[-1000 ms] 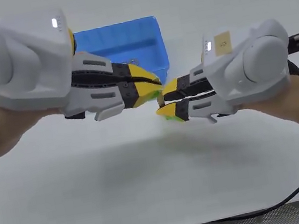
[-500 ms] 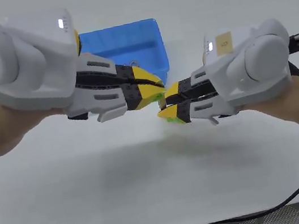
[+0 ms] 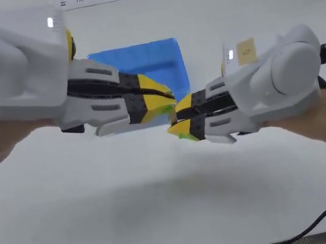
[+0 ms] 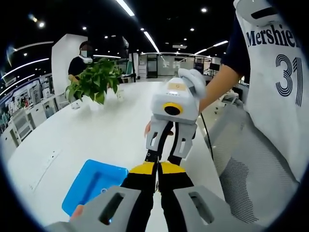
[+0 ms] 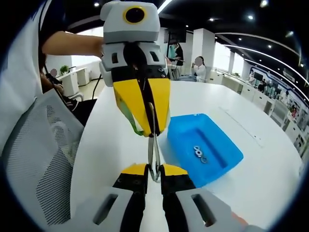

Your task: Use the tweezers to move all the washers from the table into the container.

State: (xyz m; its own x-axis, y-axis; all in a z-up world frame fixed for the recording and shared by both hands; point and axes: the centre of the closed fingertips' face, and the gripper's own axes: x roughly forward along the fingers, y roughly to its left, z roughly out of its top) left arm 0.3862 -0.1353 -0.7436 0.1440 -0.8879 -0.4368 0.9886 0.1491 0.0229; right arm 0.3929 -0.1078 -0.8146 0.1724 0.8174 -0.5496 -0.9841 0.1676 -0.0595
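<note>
The tweezers (image 5: 153, 145) are held above the worktop (image 3: 163, 197), near the blue container (image 3: 168, 58). Their long axis runs straight from the left tongs (image 3: 169, 100) to the right tongs (image 3: 177, 124). Both tongs are clenched on them, one at each end. Which end is the tip cannot be told. A few washers (image 5: 199, 153) lie in the container.

In the head view the left gripper (image 3: 170, 100) hides the near wall of the blue container (image 3: 140, 58), and its housing is cut by the left edge. In the right gripper view the washers (image 5: 198, 153) in the container are too small to count, and the upper ends of the tweezers (image 5: 153, 150) are hidden between the left gripper's jaws.
</note>
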